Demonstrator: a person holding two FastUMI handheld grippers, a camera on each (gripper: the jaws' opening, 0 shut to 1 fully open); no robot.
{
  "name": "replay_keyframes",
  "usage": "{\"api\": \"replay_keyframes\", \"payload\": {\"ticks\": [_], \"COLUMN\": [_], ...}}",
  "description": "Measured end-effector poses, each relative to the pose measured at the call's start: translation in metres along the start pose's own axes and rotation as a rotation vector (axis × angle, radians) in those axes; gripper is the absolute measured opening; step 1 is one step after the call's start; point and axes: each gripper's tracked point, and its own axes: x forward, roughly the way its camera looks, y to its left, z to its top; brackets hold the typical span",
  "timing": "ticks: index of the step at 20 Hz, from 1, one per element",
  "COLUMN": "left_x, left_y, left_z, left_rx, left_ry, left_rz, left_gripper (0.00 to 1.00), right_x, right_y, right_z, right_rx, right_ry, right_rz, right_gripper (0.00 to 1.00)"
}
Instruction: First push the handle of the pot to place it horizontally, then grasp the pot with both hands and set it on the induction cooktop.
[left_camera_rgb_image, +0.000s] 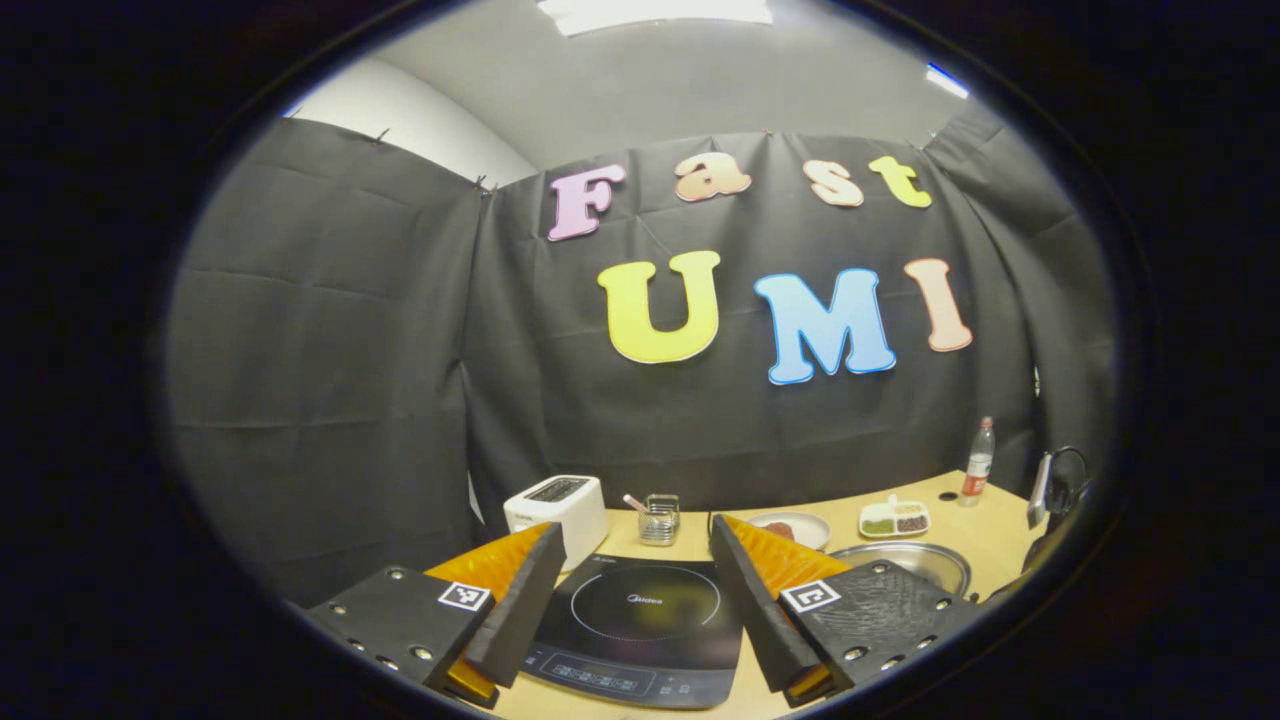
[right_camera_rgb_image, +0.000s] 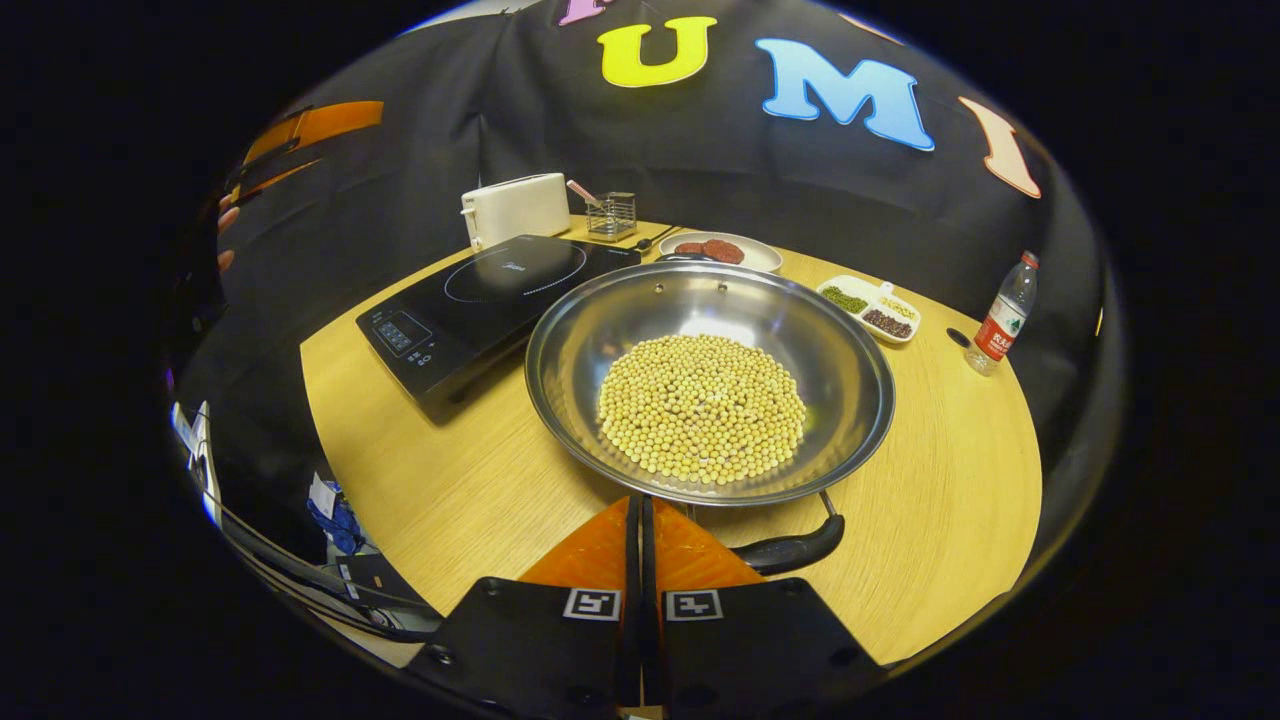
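A wide steel pot (right_camera_rgb_image: 570, 330) holding a heap of soybeans (right_camera_rgb_image: 702, 408) stands on the wooden table, just right of the black induction cooktop (right_camera_rgb_image: 480, 300). Its dark handle (right_camera_rgb_image: 790, 550) lies at the pot's near side, pointing right. My right gripper (right_camera_rgb_image: 640, 502) is shut with nothing between its fingers, its tips at the pot's near rim, just left of the handle. My left gripper (left_camera_rgb_image: 636, 527) is open above the cooktop (left_camera_rgb_image: 640, 620), and the pot's rim (left_camera_rgb_image: 900, 558) shows to its right. The left gripper (right_camera_rgb_image: 300, 130) also shows far off, at upper left, in the right gripper view.
Behind the cooktop stand a white toaster (right_camera_rgb_image: 515, 208) and a small wire basket (right_camera_rgb_image: 610, 213). A plate with red patties (right_camera_rgb_image: 720, 250), a divided dish of beans (right_camera_rgb_image: 868, 307) and a plastic bottle (right_camera_rgb_image: 1003, 315) sit beyond the pot. Cables hang off the table's left edge.
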Motion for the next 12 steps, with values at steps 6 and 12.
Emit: {"api": "replay_keyframes", "payload": {"ticks": [6, 12], "left_x": [0.002, 0.006], "left_y": [-0.007, -0.017], "left_z": [0.003, 0.002], "left_rx": [0.0, -0.006], "left_ry": [-0.008, -0.004], "left_rz": [-0.008, -0.018], "left_gripper": [0.92, 0.89], "right_x": [-0.004, -0.009], "right_y": [-0.017, -0.034], "right_z": [-0.003, -0.003], "right_rx": [-0.001, 0.036], "right_ry": [0.007, 0.012], "right_rz": [-0.037, -0.063], "right_gripper": [0.03, 0.03]}}
